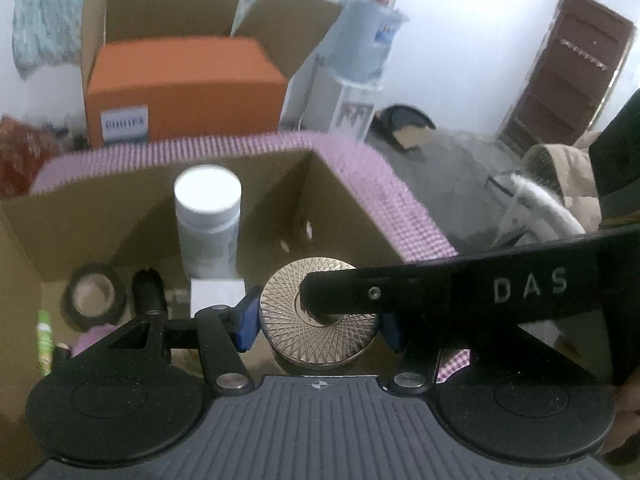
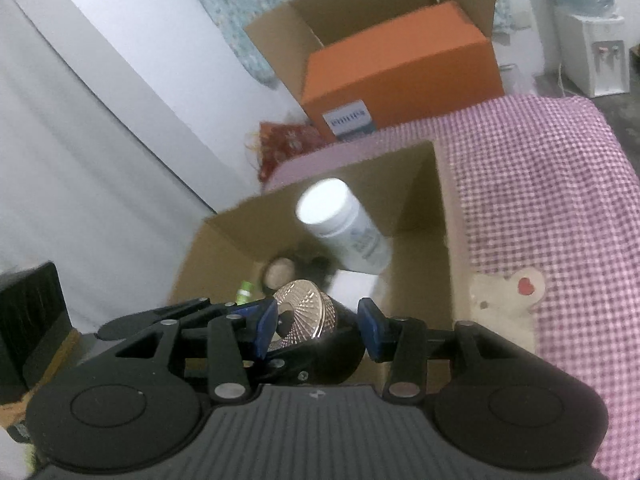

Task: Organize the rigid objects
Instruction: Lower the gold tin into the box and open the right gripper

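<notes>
My left gripper is shut on a round gold disc with an engraved pattern, held over the open cardboard box. The other gripper's black finger reaches across and its tip rests in the disc's centre hole. In the right wrist view my right gripper has its blue pads apart, with the gold disc and the left gripper's black body between them. A white bottle stands in the box, with a tape roll, a small white box and a green tube.
The box sits on a pink checked cloth. An orange carton in a larger cardboard box stands behind. A water dispenser and a brown door are at the right. A white wall lies left.
</notes>
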Demonstrator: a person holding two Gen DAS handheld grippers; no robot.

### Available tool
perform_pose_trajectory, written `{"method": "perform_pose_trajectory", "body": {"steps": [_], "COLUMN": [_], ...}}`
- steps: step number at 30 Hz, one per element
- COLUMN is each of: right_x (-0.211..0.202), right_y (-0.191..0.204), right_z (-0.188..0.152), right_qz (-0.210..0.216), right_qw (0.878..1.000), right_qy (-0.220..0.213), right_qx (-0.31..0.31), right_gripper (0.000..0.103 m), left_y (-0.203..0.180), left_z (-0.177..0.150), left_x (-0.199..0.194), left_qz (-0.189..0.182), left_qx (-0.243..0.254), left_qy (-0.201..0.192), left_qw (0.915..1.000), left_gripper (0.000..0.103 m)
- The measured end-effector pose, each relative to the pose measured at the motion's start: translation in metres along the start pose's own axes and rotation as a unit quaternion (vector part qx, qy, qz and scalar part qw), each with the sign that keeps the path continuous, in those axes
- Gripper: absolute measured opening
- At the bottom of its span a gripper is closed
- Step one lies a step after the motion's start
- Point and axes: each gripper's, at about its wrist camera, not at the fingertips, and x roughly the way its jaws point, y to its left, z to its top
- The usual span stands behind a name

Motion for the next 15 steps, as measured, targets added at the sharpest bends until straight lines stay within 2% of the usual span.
{"method": "perform_pose_trajectory", "body": {"steps": [7,15], "right_x": [0.020,0.027], "right_y": [0.003,0.005], "right_z": [0.000,0.002], "right_qz": [-0.024,-0.032], "right_qw": [0.998,0.996], "right_qy": [0.031,0.030], "right_qx": [-0.054,-0.078], "right_gripper": [0.045,0.045], "left_y": [0.002,0.002], "left_z": [-0.004,-0.005], "left_x": [0.020,0.033], "left_qz": [0.003,0.018], "left_qx": [-0.003,-0.003], "left_qy": [0.030,0.044], "left_qw": [0.9995,0.9989], "left_gripper": [0.058,0.059]}}
